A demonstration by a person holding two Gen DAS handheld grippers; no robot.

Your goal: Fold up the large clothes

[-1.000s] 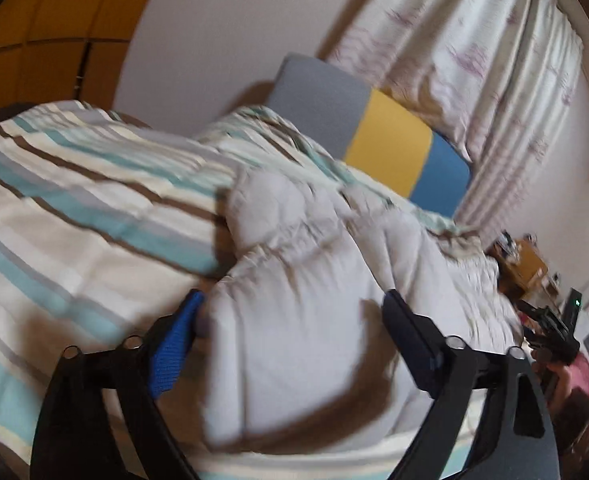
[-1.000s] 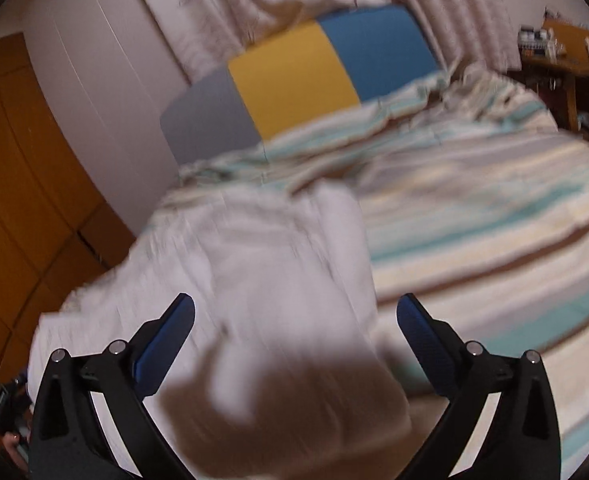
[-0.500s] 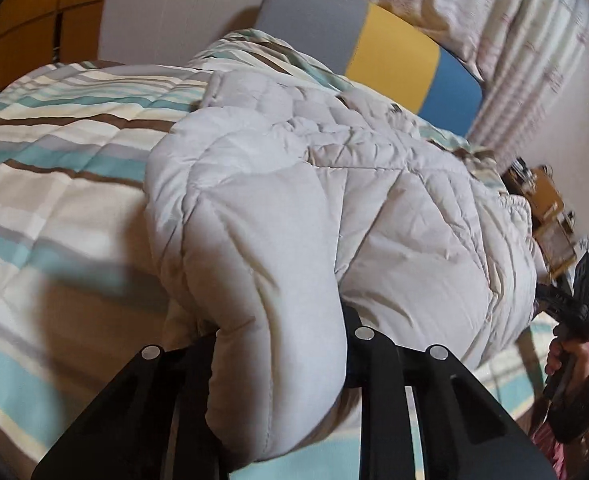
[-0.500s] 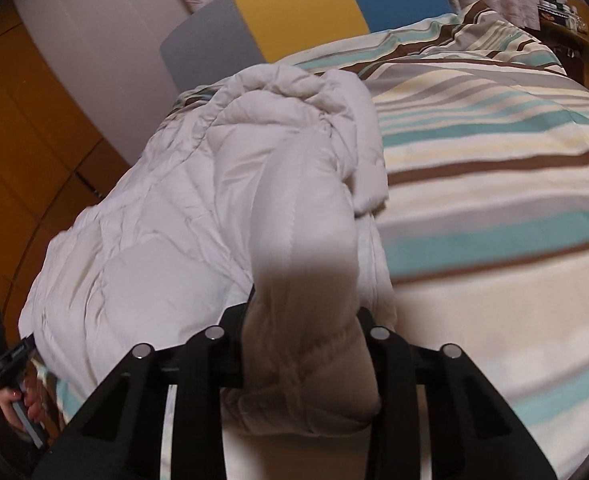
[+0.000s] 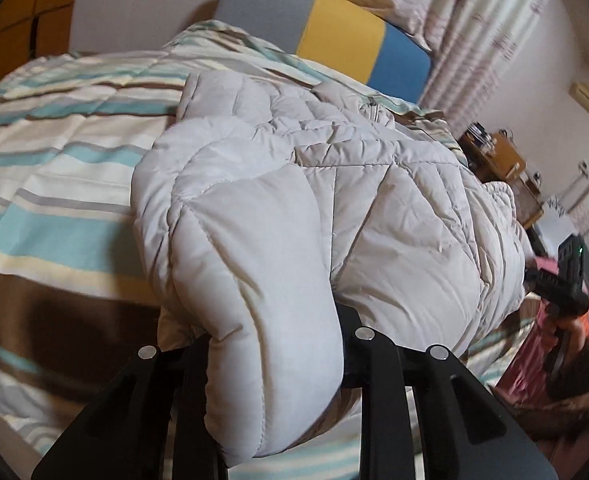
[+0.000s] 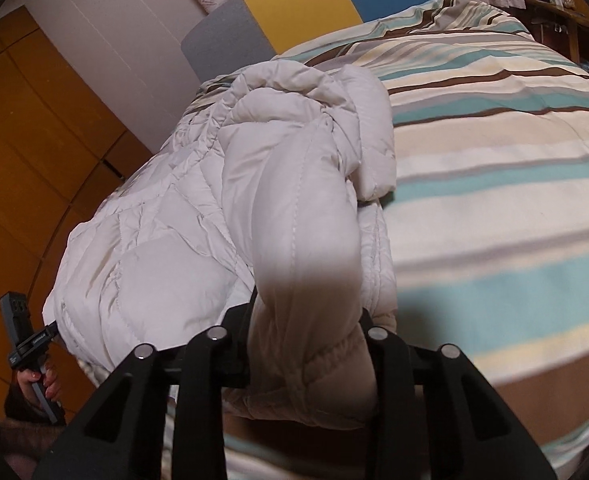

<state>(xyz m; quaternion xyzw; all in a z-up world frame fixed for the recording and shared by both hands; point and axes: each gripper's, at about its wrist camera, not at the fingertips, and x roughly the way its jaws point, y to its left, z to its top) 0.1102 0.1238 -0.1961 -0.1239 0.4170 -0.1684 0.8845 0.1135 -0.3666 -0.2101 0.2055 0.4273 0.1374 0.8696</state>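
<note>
A pale grey quilted puffer jacket (image 5: 374, 208) lies across the striped bed. My left gripper (image 5: 270, 344) is shut on a thick padded part of the jacket, likely a sleeve, which bulges out between its jaws and hides the fingertips. In the right wrist view the same jacket (image 6: 154, 248) spreads to the left, and my right gripper (image 6: 306, 332) is shut on the other padded sleeve with its elastic cuff (image 6: 326, 376) hanging below. Both held parts are lifted slightly off the bed.
The bed has a striped teal, brown and cream cover (image 6: 494, 152) and a grey, yellow and blue headboard (image 5: 334, 36). Curtains (image 5: 474, 20) hang behind. A wooden wardrobe (image 6: 22, 140) stands at the left. A wooden shelf (image 5: 498, 160) stands beside the bed.
A second ago both grippers were open over the jacket. They closed on its two padded sleeves and have since lifted and pulled them slightly toward me.
</note>
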